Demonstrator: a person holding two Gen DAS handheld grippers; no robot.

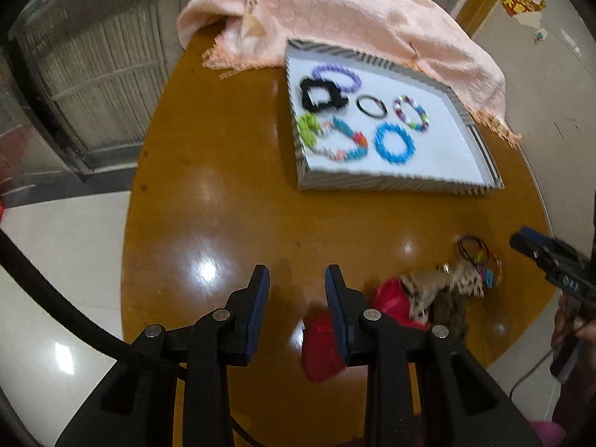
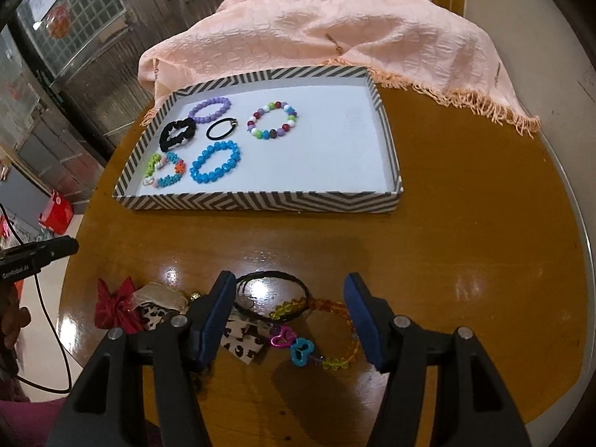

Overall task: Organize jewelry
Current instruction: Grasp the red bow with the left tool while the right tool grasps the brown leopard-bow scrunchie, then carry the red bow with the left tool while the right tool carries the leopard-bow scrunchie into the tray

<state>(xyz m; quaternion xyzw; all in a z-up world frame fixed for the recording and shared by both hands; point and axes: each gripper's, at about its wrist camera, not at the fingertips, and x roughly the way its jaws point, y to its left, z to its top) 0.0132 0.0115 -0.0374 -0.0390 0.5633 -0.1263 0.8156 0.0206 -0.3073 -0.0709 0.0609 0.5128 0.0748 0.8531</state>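
Here, left gripper (image 1: 297, 279) apart; right gripper (image 2: 290, 294) apart above amber bracelet (image 2: 335, 320); writing blurred.

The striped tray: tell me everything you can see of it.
The striped tray is a shallow rectangular box, cardboard by its look, with grey-and-white chevron walls and a plain white floor. It sits flat on the brown table, its far edge against the peach cloth. Six ring-shaped pieces lie on the left part of its floor, among them a blue bead bracelet and a black scrunchie; the right part is bare. Neither hand-held gripper touches it.
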